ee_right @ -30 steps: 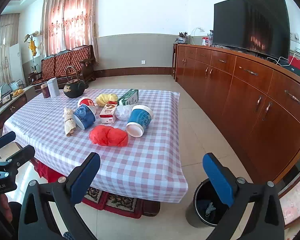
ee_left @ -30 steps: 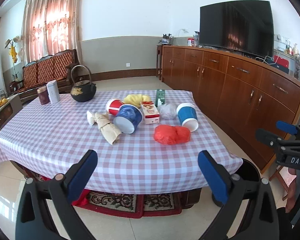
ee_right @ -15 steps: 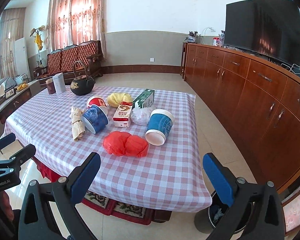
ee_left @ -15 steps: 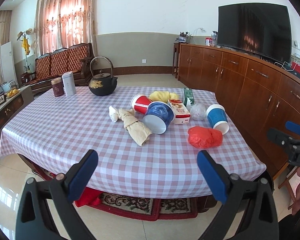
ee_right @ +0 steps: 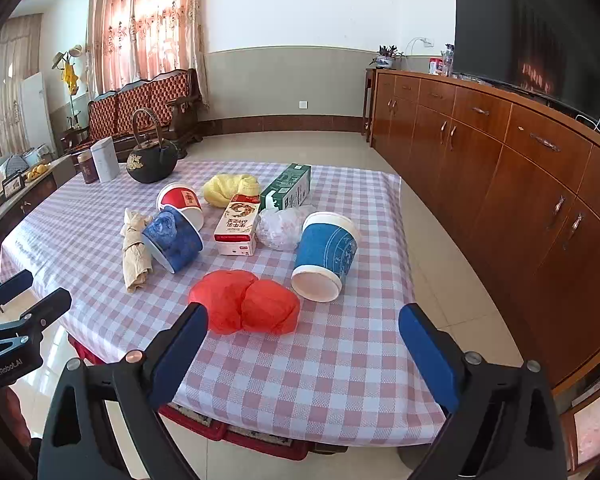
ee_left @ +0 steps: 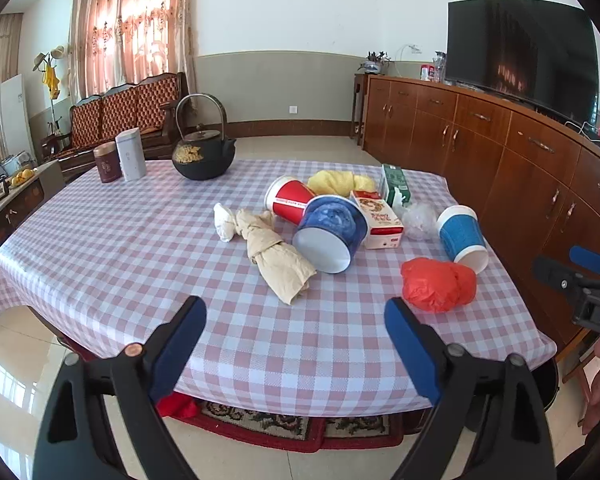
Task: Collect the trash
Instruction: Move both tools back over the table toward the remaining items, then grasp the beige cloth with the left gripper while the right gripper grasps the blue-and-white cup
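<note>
While level above table (ee_left: 100,256) edge, left gripper (ee_left: 296,344) and right gripper (ee_right: 303,344) gape wide, empty, facing trash.

The left gripper (ee_left: 296,328) points forward, its jaws spread wide and holding nothing. The right gripper (ee_right: 303,334) does likewise (blue pads apart).

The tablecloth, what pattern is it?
The tablecloth has a pink-and-white check; the right wrist view shows it best.

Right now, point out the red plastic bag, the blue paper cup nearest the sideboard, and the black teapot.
red plastic bag (ee_right: 244,302), right wrist view, crumpled middle.
blue paper cup (ee_right: 325,250), right wrist view, printed side wall.
black teapot (ee_left: 204,158), left wrist view, round body.
</note>
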Available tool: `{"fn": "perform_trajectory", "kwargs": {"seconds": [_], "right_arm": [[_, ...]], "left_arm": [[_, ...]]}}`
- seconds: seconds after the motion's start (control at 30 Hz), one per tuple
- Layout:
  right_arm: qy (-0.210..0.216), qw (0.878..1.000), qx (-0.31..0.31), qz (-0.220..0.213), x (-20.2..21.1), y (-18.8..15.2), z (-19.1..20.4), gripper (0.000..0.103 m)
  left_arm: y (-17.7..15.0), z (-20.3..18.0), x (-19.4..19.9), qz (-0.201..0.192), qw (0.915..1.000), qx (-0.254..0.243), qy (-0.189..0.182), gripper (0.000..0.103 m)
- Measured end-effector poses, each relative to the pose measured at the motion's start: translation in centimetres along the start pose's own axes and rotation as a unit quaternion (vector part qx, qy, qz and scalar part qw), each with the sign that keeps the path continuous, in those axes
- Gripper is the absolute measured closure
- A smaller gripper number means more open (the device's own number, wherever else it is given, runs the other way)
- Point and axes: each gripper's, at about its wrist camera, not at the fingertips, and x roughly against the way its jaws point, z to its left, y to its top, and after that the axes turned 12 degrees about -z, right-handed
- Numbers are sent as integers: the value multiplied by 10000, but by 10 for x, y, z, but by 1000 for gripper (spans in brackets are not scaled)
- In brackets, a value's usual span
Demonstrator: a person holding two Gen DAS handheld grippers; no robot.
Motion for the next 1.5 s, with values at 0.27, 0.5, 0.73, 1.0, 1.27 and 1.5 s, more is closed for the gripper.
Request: {"fn": "perform_trajectory", "kwargs": {"seconds": [0.27,0.5,0.73,1.0,1.27,1.5], "right_arm": [[-16,9995,-189,237,-44,-2,-13,16],[-114,9982,-317,497,-95,-6,-24,18],[-27,9956,-544,760,-140,-13,-34,23],[209,9923,-793,924,-159,-15,-39,41],[221,9925,-899,793,-145,-13,-43,42],[158,9935,-932,635,-122,-5,-49,43]], "left_arm": [[-8,13,-47,368,9987,362,10,24],[-11,11,-92,577,9975,398,20,30],[-11,15,-126,711,9961,520,84,30],[-16,21,-147,981,9936,553,30,61],[-14,25,-126,761,9963,404,37,83],[-8,30,-106,585,9977,331,37,83]]}}
